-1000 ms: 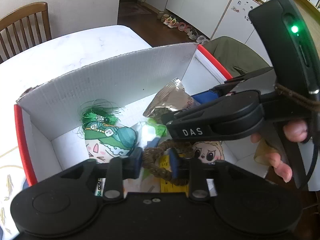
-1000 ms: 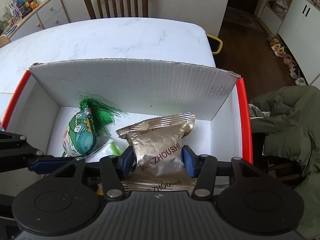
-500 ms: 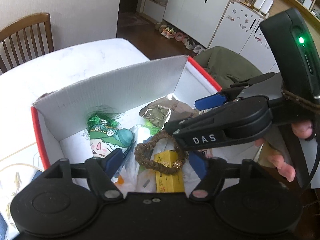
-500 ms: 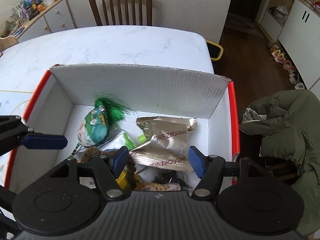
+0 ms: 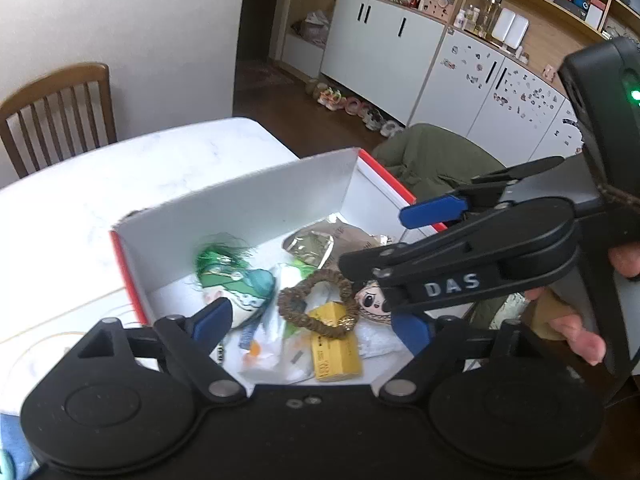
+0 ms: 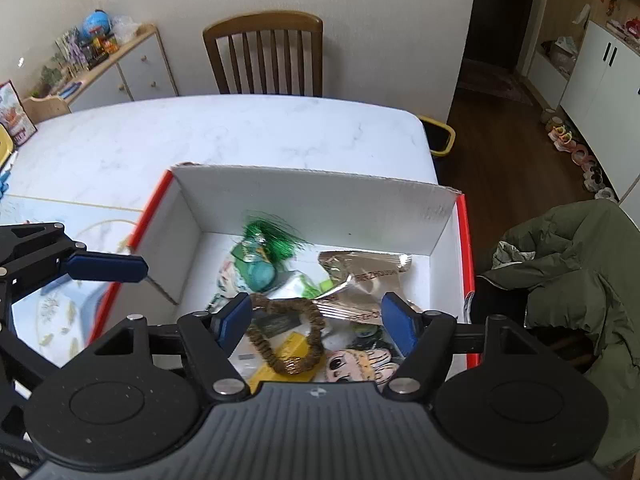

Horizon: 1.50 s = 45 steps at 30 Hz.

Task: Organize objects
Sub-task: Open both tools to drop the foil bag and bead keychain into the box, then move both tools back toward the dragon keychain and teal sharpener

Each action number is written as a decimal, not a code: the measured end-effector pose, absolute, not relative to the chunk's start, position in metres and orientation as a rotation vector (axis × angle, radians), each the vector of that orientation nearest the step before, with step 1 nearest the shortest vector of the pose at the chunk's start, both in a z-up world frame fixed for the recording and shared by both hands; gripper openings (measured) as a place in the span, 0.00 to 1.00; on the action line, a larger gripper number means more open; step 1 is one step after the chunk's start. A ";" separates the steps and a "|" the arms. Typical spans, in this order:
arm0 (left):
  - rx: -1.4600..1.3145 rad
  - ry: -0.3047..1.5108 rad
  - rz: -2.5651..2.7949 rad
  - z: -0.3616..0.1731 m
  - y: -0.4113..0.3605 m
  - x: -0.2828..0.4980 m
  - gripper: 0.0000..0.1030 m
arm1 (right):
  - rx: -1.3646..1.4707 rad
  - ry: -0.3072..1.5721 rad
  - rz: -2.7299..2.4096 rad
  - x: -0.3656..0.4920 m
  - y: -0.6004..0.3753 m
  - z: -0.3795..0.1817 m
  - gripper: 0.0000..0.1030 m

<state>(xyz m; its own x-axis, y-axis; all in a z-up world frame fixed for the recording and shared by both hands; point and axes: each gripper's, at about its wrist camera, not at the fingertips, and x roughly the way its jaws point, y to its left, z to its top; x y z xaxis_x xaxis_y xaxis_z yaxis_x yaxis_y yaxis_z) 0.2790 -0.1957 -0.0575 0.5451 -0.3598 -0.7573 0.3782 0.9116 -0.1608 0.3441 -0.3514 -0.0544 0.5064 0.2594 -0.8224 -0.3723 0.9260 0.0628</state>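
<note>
A white cardboard box (image 5: 240,208) (image 6: 320,200) with red edges sits on the marble table. Inside lie a brown scrunchie (image 5: 316,304) (image 6: 286,340), a silver foil snack bag (image 5: 316,240) (image 6: 368,276), a green tasselled pouch (image 5: 236,280) (image 6: 260,264), a yellow packet (image 5: 334,344) (image 6: 292,346) and a cartoon-face item (image 5: 370,300) (image 6: 356,360). My left gripper (image 5: 310,320) hangs open above the box, empty. My right gripper (image 6: 316,320) is open and empty too, also above the box; it shows in the left wrist view (image 5: 460,272), held by a hand (image 5: 576,328).
A wooden chair (image 6: 264,56) stands behind the table (image 6: 224,132). An olive jacket (image 6: 576,280) lies on a seat right of the box. A sideboard (image 6: 112,72) with clutter is at the back left; white cabinets (image 5: 392,48) and shoes line the far wall.
Both grippers opened and drew back upward from the box. The scrunchie dropped from the left gripper and the foil bag from the right; both now lie in the box.
</note>
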 end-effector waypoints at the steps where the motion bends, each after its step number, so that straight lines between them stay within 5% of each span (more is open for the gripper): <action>1: 0.023 0.887 -0.434 -0.055 -0.194 0.276 0.88 | -0.123 0.963 0.383 0.341 -0.351 -0.052 0.70; 14: -0.007 0.830 -0.377 -0.030 -0.143 0.247 0.99 | -0.081 0.895 0.415 0.305 -0.323 -0.021 0.72; 45: -0.111 0.725 -0.051 -0.026 0.103 0.188 1.00 | -0.100 0.851 0.513 0.242 -0.132 -0.015 0.81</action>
